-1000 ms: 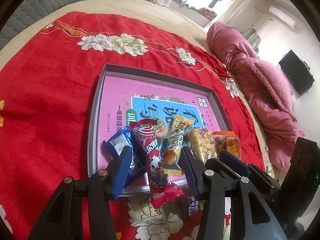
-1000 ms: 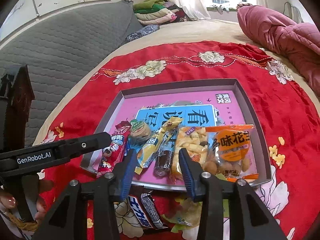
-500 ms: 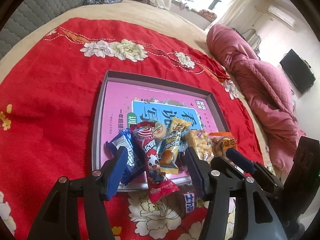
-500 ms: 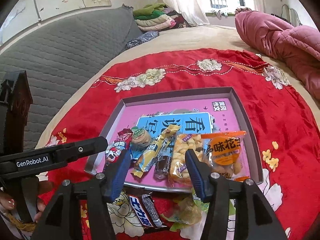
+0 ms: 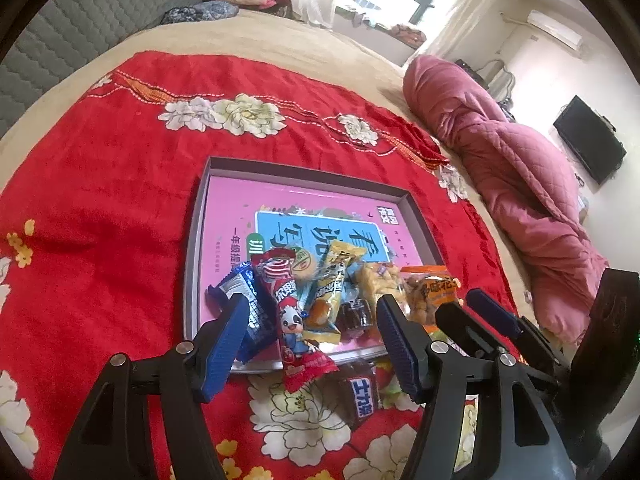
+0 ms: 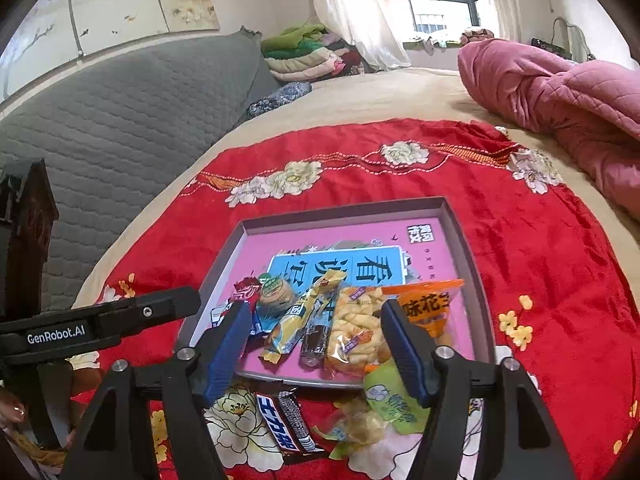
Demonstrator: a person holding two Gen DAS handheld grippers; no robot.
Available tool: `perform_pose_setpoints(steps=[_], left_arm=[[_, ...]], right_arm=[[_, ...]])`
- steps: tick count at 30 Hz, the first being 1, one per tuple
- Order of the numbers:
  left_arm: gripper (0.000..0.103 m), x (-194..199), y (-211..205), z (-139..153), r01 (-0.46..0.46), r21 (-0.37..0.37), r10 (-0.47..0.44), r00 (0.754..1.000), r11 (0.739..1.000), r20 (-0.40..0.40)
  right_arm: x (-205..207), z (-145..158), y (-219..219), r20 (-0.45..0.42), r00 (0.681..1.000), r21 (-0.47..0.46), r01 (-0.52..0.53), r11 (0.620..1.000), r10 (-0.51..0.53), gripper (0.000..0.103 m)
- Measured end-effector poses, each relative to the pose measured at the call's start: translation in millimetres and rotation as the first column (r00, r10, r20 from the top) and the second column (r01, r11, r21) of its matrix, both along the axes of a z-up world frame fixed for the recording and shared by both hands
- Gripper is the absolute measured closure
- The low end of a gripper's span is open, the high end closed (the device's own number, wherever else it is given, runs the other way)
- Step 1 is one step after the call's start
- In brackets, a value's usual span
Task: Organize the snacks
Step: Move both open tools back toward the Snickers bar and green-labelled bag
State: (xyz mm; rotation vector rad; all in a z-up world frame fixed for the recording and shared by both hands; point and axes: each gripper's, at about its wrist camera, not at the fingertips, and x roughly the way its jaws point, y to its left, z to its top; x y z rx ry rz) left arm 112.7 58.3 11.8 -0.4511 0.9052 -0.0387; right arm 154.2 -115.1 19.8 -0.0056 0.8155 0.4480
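Note:
A grey tray with a pink printed floor lies on the red cloth. Several snack packets line its near edge: a blue one, a red cartoon one overhanging the rim, a yellow one, a puffed-snack bag and an orange peanut bag. A brown bar and a green packet lie on the cloth in front. My left gripper and right gripper are open and empty above the tray's near edge.
The red flowered cloth covers a beige bed. A rolled pink quilt lies to the right. A grey padded headboard and folded clothes stand at the far left.
Both grippers have drawn back and up from the tray, which looks smaller and farther. Both stay open. The snacks have not moved.

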Motion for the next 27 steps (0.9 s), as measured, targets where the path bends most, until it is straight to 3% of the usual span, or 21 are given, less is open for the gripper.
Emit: perform_pose_setpoints(steps=[27], left_arm=[[0.035, -25, -37, 0, 0.063, 0.052, -0.06, 0.997, 0.997, -0.057]], right_arm=[[-30, 11, -45, -0.015, 0.998, 0.036, 0.066, 0.997, -0.065, 0.029]])
